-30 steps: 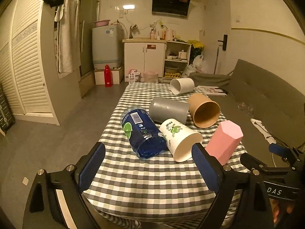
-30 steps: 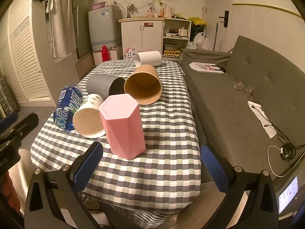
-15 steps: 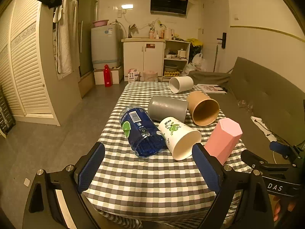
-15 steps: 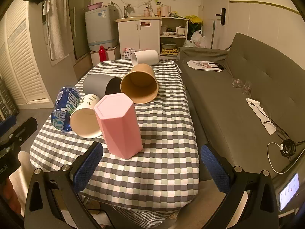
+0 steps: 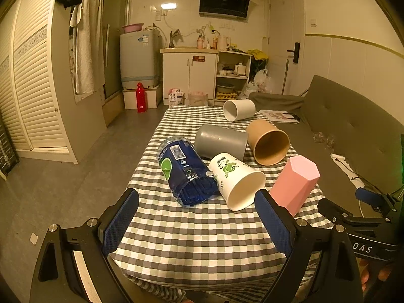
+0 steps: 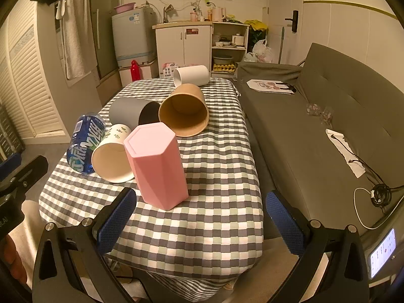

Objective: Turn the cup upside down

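Both my right fingers (image 6: 199, 221) and left fingers (image 5: 197, 218) were spread wide and held nothing, poised at the near edge of the surface (image 6: 217, 217). The pink cup (image 6: 157, 164) stood mouth-down just ahead of my right fingers, nearer the left one, touching the white paper cup (image 6: 111, 159) lying on its side. I judged that paper cup the likelier target: approach square to its wall, pinch gently, then roll the mouth down.

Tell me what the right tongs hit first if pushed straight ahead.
Likely the pink hexagonal plastic cup, standing mouth-down left of centre between the open right tongs; dead centre is only checkered tablecloth. Depth is unclear.
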### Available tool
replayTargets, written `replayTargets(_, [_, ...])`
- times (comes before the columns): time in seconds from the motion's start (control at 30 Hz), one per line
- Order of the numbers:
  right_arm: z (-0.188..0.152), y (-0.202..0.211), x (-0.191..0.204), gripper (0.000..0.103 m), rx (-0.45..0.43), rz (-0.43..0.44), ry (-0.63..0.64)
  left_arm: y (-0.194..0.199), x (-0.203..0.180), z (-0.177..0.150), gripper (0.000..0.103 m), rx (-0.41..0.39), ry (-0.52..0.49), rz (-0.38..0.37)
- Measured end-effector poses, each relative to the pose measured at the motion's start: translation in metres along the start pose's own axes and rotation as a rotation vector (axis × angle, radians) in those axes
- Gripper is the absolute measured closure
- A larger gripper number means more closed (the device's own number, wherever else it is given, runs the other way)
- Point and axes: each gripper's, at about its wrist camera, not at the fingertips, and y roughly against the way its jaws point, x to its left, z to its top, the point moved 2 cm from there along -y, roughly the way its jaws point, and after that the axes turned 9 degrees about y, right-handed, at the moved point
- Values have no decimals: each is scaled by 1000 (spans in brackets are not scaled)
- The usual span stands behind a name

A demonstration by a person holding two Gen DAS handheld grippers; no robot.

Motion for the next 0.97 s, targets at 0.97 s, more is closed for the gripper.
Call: replayTargets(0.97, [-4, -3, 0, 0, 14, -2, 8, 0, 4, -2, 8, 2, 11, 18])
